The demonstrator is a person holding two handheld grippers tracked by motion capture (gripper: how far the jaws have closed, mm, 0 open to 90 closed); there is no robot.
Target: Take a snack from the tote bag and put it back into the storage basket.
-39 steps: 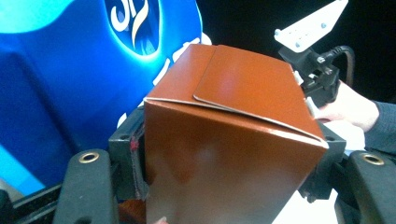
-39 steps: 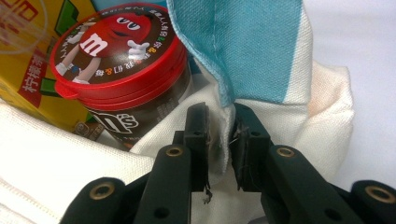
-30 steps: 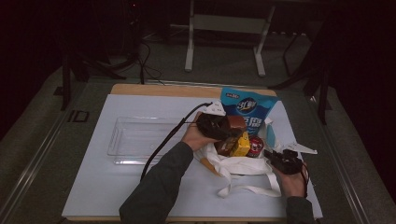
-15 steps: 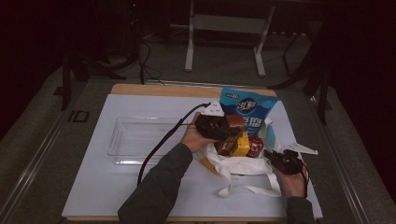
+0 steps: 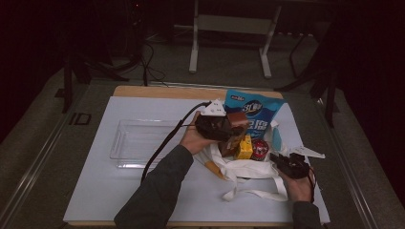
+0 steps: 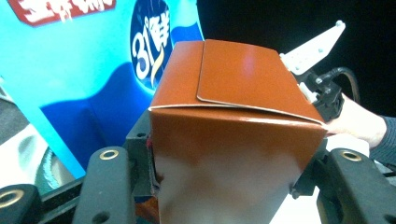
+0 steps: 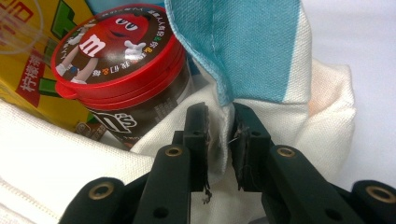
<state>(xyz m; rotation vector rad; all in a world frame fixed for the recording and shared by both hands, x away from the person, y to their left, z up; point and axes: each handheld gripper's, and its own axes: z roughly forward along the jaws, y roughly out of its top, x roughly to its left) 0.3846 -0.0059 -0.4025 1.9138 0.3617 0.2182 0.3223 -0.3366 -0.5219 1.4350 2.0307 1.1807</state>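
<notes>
Left gripper view shows a glossy brown box, flap closed, clamped by the left gripper at frame centre, slightly higher than before; the right gripper pinches the bag.

Brown box, blue snack bag (white lettering), red-lidded candy tub, white cloth bag.

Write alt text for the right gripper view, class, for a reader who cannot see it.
The right gripper pinches a fold of a white cloth bag between its two black jaws. Just behind the fold stands a brown candy tub with a red lid, a yellow carton beside it, and a teal cloth panel hangs above.
</notes>
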